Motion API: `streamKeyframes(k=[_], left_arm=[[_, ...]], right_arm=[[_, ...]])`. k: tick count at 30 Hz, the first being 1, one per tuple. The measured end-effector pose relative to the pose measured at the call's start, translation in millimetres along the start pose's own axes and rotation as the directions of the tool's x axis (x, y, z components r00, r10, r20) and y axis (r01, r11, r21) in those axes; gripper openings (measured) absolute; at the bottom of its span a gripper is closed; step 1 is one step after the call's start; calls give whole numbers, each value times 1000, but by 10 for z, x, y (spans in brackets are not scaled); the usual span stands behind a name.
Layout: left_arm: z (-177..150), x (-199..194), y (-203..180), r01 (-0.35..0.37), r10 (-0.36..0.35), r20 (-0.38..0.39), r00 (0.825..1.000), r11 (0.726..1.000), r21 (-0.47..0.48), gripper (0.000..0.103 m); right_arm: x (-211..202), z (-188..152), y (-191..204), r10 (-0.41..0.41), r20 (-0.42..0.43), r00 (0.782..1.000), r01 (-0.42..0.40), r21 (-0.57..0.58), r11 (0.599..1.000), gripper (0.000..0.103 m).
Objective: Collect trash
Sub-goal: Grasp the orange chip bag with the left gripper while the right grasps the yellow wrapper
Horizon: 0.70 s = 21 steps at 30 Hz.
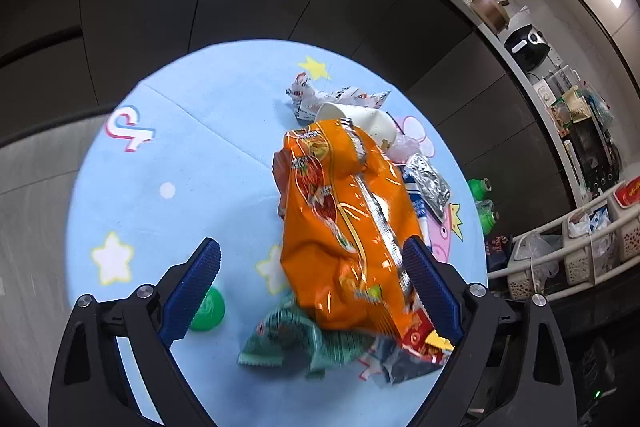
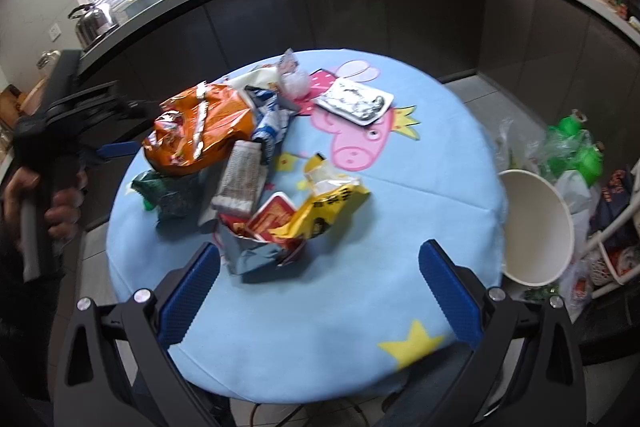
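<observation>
Left tool (image 1: 312, 267) spread wide around orange bag (image 1: 344, 227), ungripped; right tool (image 2: 320, 267) spread, empty. Next: clamp bag, lift off bench (image 2: 400, 227).

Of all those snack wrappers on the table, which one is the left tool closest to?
The big orange bag. It lies between the open left tool's blue fingers, while the yellow wrapper and the green one lie outside them.
</observation>
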State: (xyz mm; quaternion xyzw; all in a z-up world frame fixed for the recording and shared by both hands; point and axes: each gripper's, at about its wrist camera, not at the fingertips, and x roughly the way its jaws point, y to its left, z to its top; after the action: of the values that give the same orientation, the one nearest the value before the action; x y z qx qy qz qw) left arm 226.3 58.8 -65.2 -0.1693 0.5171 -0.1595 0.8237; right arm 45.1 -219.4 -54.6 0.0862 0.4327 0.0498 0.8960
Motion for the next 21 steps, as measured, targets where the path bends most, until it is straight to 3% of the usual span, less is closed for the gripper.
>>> streamKeyframes(k=[5, 13, 15, 16, 18, 21], left_arm=[[164, 266, 16, 34, -34, -54, 998, 999, 6, 82], [303, 514, 36, 89, -88, -132, 987, 996, -2, 62], [312, 533, 21, 88, -87, -139, 986, 996, 2, 54], [314, 534, 14, 93, -92, -143, 985, 996, 0, 50], [297, 517, 8, 103, -102, -148, 984, 995, -2, 30], [282, 405, -59, 107, -103, -125, 987, 994, 24, 19]], right_arm=[[282, 3, -33, 52, -63, 997, -49, 50, 998, 97], [635, 160, -237, 51, -95, 994, -34, 177, 984, 73], [742, 186, -273, 65, -114, 991, -41, 202, 979, 70], [782, 189, -283, 70, -123, 990, -43, 209, 977, 67], [853, 190, -291, 71, -136, 988, -40, 214, 976, 55], [869, 186, -294, 75, -133, 988, -44, 220, 975, 30]])
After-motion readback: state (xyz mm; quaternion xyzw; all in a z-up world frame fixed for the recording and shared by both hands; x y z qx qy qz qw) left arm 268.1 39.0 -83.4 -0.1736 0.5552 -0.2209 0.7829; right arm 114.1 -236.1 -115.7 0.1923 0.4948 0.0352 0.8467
